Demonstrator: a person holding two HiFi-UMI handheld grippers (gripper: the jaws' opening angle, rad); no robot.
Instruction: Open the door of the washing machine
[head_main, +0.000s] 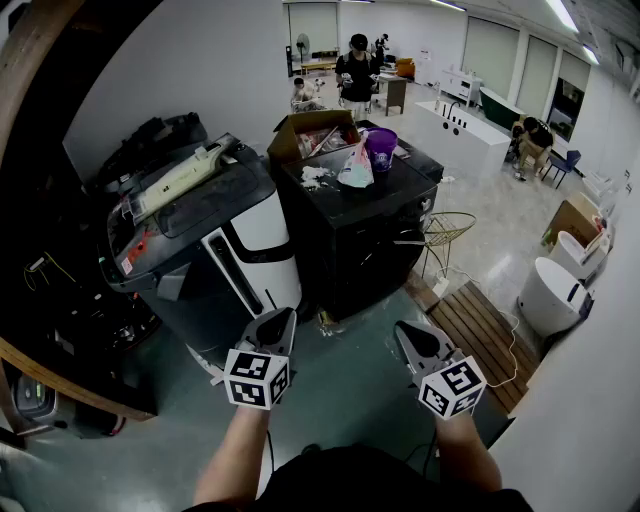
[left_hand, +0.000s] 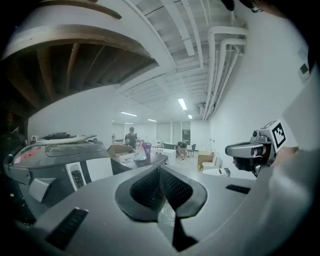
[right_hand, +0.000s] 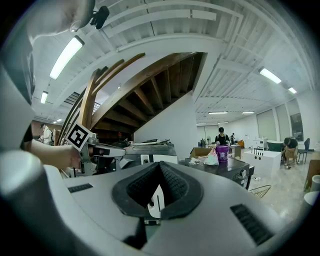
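Observation:
A black washing machine (head_main: 360, 235) stands in the middle of the head view, its dark front facing me. A grey and white washing machine (head_main: 200, 250) stands tilted to its left, with a long white part lying on its lid. Both of my grippers hover side by side in front of the machines, touching neither. The left gripper (head_main: 283, 316) is shut and empty, near the grey machine's lower corner. The right gripper (head_main: 403, 329) is shut and empty, below the black machine. The left gripper view shows shut jaws, both machines (left_hand: 75, 165) ahead and the right gripper (left_hand: 250, 149).
On the black machine sit a cardboard box (head_main: 310, 130), a purple cup (head_main: 380, 148) and a plastic bag (head_main: 355, 165). A wire basket (head_main: 445, 232), a slatted wooden board (head_main: 480, 335) and white tubs (head_main: 550, 295) lie to the right. People (head_main: 357, 75) stand far back. A wooden stair beam (head_main: 30, 70) curves along the left.

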